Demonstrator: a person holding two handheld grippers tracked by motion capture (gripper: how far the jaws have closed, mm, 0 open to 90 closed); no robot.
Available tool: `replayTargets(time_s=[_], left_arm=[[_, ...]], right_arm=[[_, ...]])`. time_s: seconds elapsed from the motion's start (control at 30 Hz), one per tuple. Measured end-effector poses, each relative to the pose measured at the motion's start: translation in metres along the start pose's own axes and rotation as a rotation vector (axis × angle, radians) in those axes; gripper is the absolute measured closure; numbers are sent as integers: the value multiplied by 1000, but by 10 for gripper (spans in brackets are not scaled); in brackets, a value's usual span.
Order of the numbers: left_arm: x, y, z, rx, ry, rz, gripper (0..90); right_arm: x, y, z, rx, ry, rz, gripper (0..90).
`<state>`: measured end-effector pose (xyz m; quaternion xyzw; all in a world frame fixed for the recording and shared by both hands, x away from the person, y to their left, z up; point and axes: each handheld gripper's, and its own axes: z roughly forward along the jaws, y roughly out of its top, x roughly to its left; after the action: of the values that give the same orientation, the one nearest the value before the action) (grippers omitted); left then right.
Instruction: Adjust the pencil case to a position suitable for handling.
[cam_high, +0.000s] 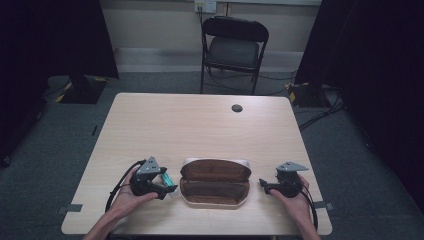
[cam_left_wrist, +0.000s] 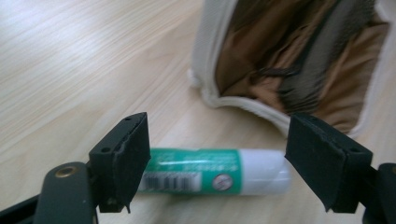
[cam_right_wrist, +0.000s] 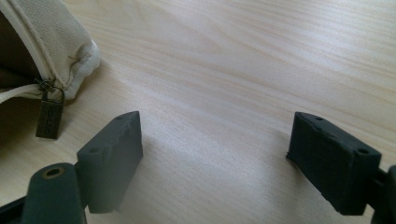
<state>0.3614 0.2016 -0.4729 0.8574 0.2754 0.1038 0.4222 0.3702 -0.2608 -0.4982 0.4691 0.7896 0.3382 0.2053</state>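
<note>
The left gripper (cam_left_wrist: 217, 161) has its jaws wide apart around a glue stick (cam_left_wrist: 210, 171), so it looks ready to pinch it. The stick lies flat on the table (cam_high: 200, 125), just before the open case (cam_high: 215, 182). The right gripper (cam_right_wrist: 215, 163) is loose, holding nothing. The stick's label is too blurry to read.

One glue stick (cam_left_wrist: 212, 175), one open pouch (cam_high: 215, 184), one chair (cam_high: 234, 47), one table (cam_high: 200, 120)
</note>
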Motion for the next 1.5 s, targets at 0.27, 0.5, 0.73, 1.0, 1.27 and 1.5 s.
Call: replayTargets(time_s=[0.27,0.5,0.73,1.0,1.27,1.5], left_arm=[[-13,-3,1,60,-4,75,198],[-2,-7,-2,56,37,61,206],[3,-9,-2,68,37,45,200],[17,-13,-4,55,57,-8,202],[32,-17,-5,58,73,-47,233],[36,-19,-16,50,67,-41,215]], right_arm=[[0,0,0,1,0,-3,168],[1,0,0,0,0,-3,168],[1,0,0,1,0,-2,168],[1,0,0,0,-1,-2,168],[1,0,0,-1,-1,-1,167],[1,0,0,-1,0,-2,168]])
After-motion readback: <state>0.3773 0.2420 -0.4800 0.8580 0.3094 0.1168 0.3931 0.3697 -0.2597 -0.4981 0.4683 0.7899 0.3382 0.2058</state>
